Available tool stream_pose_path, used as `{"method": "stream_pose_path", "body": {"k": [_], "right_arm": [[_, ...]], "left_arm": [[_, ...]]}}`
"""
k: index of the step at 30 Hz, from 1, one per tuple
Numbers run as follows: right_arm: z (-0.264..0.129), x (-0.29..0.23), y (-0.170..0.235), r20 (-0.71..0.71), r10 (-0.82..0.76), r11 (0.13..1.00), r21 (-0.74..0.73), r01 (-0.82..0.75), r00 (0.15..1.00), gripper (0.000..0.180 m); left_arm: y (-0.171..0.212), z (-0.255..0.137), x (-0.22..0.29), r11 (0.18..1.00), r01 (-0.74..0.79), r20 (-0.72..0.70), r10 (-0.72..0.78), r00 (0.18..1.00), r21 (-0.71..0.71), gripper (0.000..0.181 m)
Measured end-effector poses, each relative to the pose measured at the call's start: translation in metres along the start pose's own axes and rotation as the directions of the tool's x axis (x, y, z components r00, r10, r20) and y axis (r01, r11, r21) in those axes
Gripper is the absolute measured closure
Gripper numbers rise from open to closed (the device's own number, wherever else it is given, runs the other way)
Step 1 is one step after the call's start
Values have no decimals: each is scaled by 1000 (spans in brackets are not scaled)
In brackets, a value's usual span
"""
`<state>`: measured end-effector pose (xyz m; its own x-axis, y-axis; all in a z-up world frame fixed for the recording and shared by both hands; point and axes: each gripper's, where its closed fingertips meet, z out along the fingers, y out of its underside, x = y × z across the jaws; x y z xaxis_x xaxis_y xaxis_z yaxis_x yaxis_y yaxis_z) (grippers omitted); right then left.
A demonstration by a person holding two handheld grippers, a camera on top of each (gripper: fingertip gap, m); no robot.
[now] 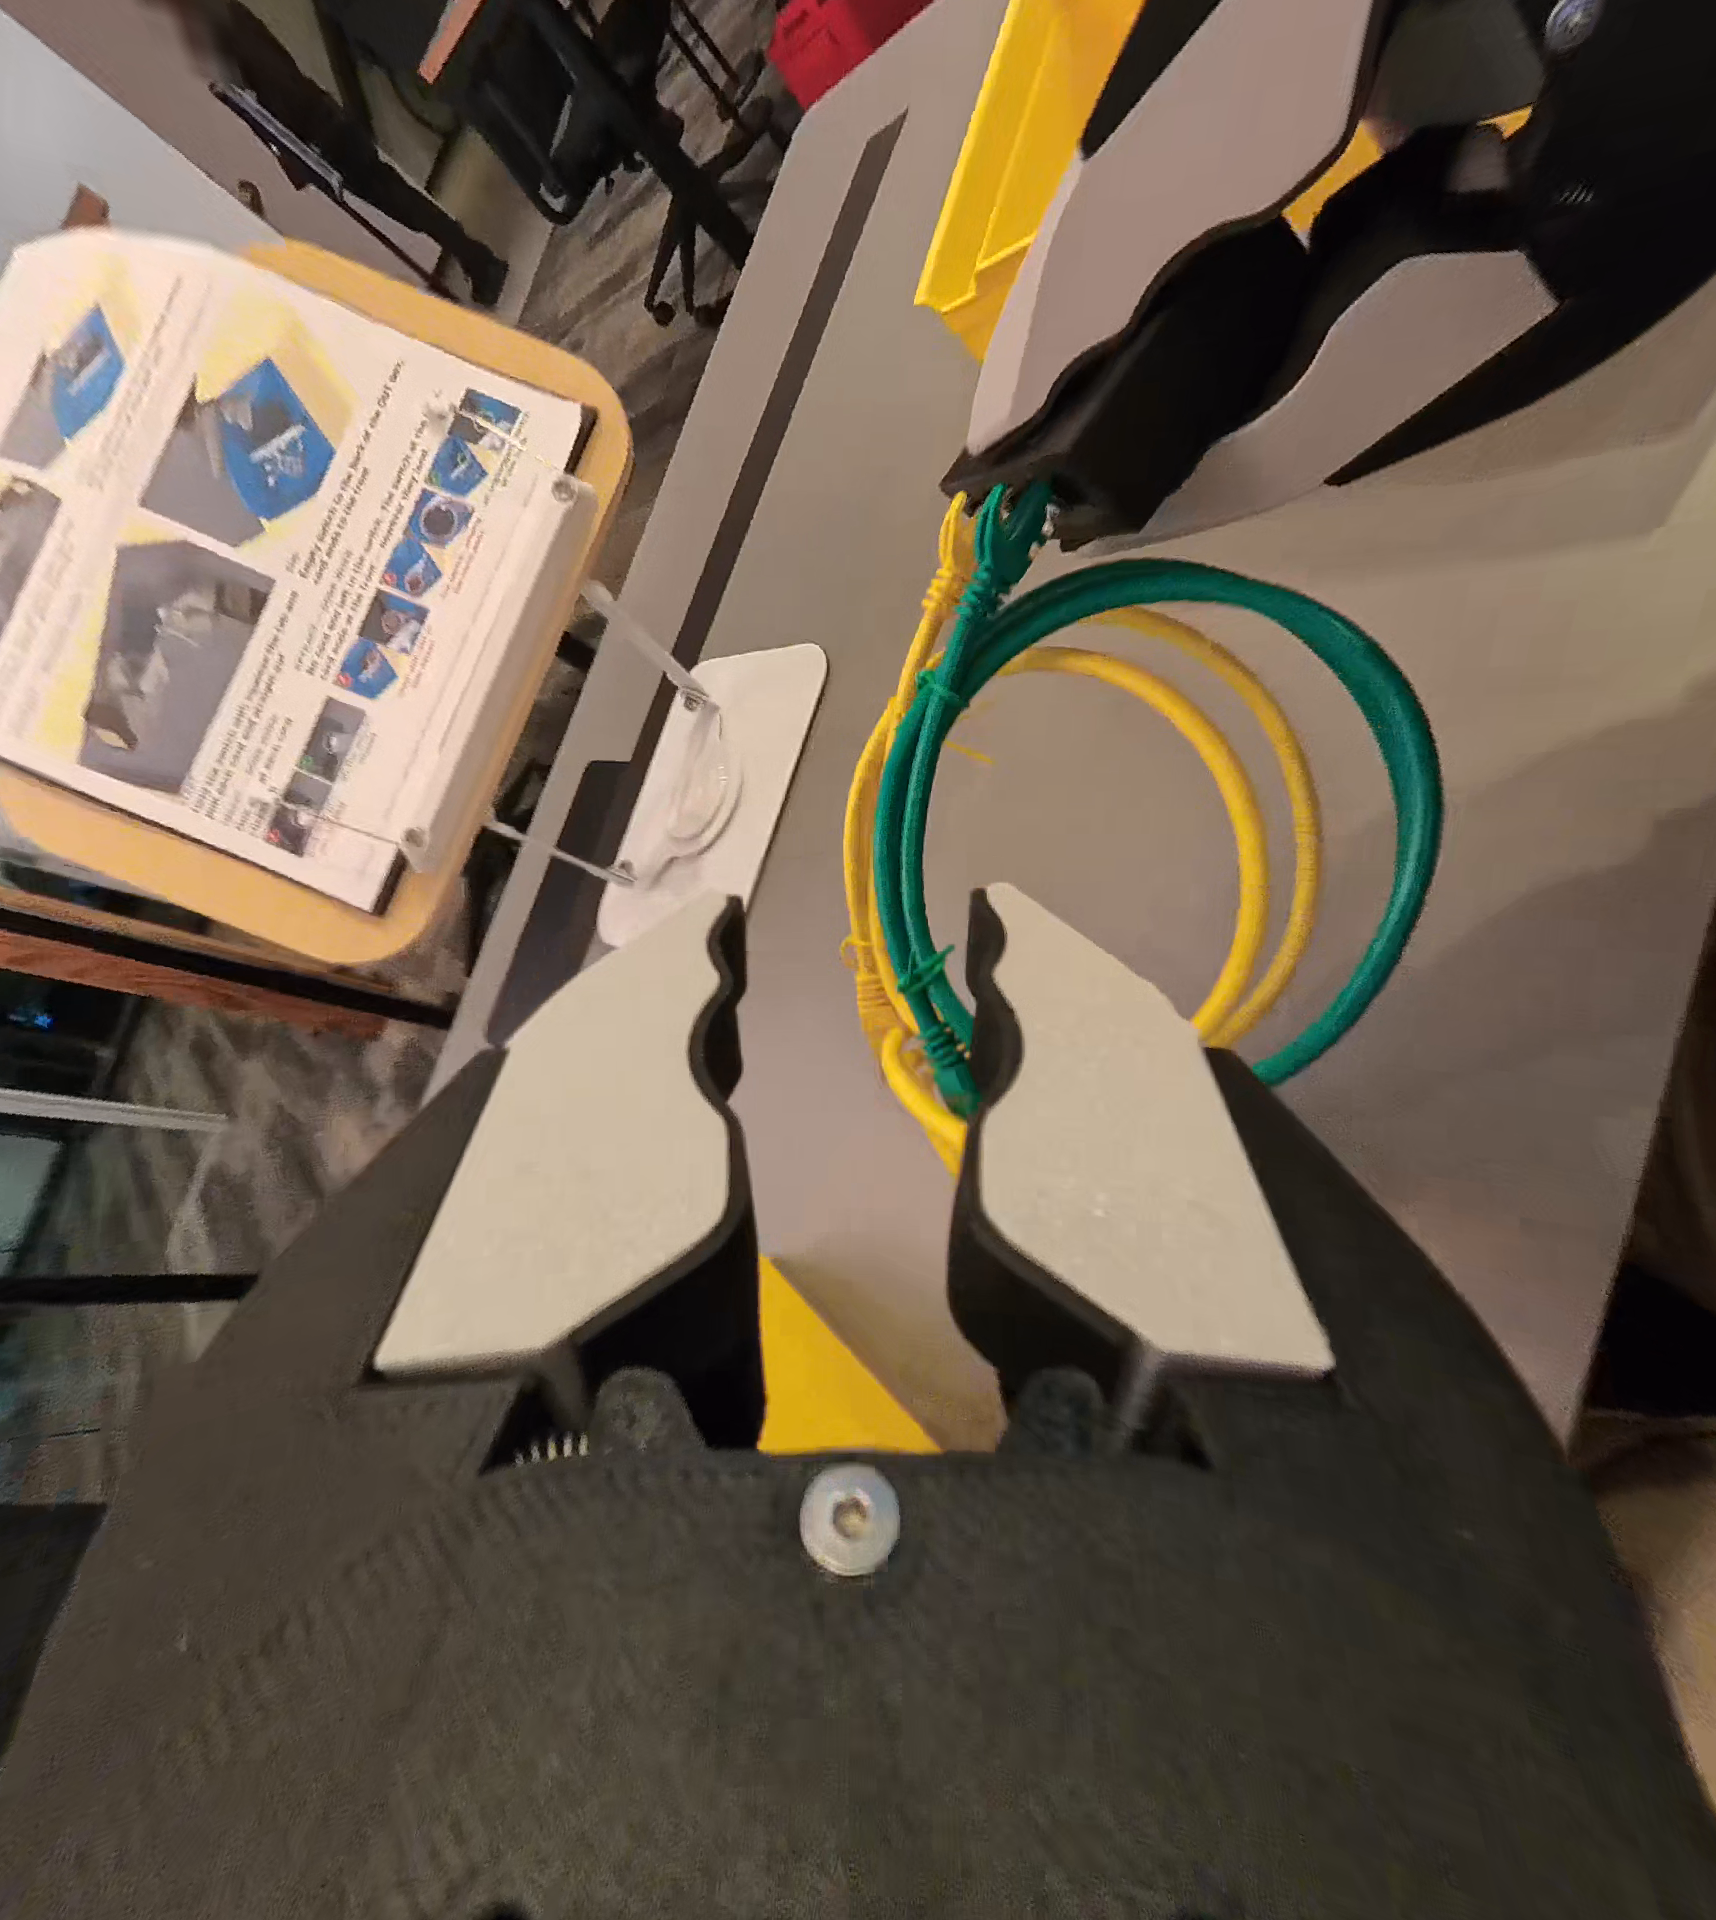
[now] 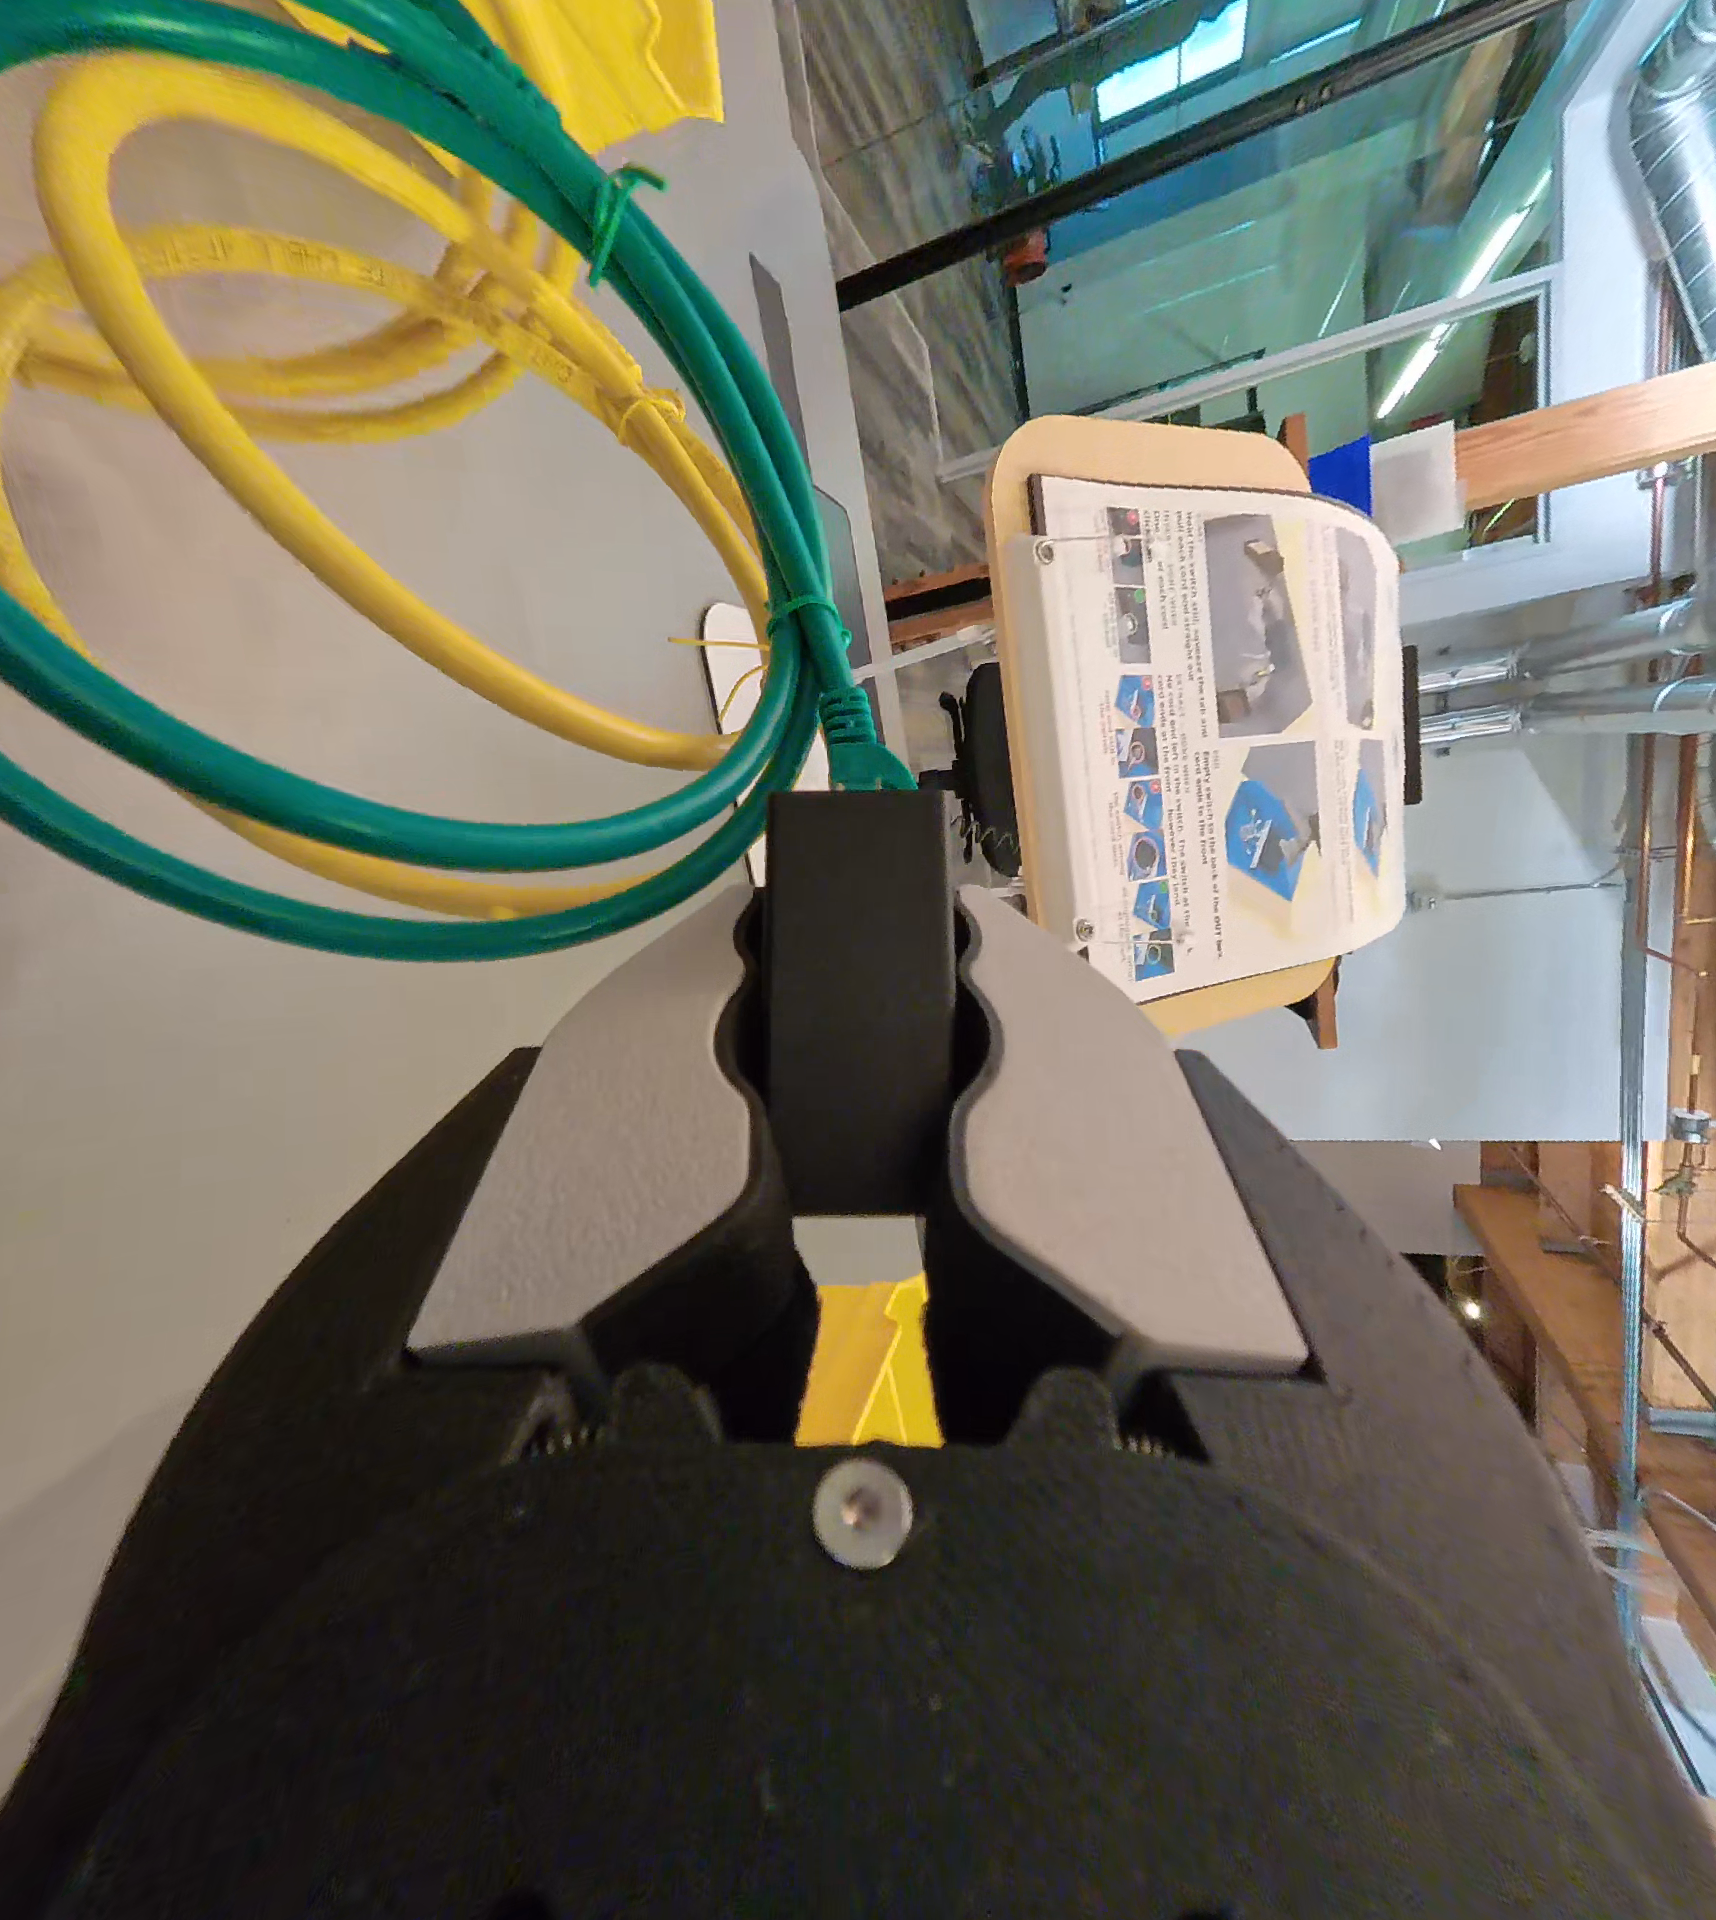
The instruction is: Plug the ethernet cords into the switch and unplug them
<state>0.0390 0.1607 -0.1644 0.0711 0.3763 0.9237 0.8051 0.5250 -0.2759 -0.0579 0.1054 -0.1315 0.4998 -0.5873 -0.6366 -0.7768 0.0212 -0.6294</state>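
Note:
In the left wrist view a green ethernet cord (image 1: pixel 1394 748) and a yellow one (image 1: pixel 1269 779) lie coiled on the grey table (image 1: pixel 1560 935). My right gripper (image 1: pixel 1145 447) holds a small black switch (image 1: pixel 1124 405) above the coils. One green plug (image 1: pixel 1005 525) and a yellow plug (image 1: pixel 953 540) meet its end. My left gripper (image 1: pixel 854 925) is open and empty, with the free green plug (image 1: pixel 947 1060) and yellow plug (image 1: pixel 873 997) just beside its right finger. In the right wrist view my right gripper (image 2: pixel 854 920) is shut on the switch (image 2: pixel 854 997), and a green plug (image 2: pixel 854 753) enters it.
A yellow bin (image 1: pixel 999 187) stands at the far end of the table. An instruction sheet on a tilted stand (image 1: pixel 210 540) sits beyond the table edge, on a white base (image 1: pixel 729 748); it also shows in the right wrist view (image 2: pixel 1249 727). Chairs and floor lie beyond. My hands' fingertips stand some 12 cm from each other.

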Motion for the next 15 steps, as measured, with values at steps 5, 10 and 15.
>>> {"method": "stream_pose_path", "body": {"k": [5, 10, 15], "right_arm": [[3, -2, 7, 21, 24, 999, -33, -23, 999, 151], [4, 2, 18, 9, 42, 997, -72, -41, 999, 150], [0, 8, 22, 2, 83, 994, -76, -83, 997, 150]], "left_arm": [[28, -20, -13, 989, 144, 30, -143, 989, -27, 138], [67, -30, 8, 961, 181, 34, -178, 983, -208, 139], [108, -30, 56, 872, 166, -131, -251, 959, -460, 131]]}}
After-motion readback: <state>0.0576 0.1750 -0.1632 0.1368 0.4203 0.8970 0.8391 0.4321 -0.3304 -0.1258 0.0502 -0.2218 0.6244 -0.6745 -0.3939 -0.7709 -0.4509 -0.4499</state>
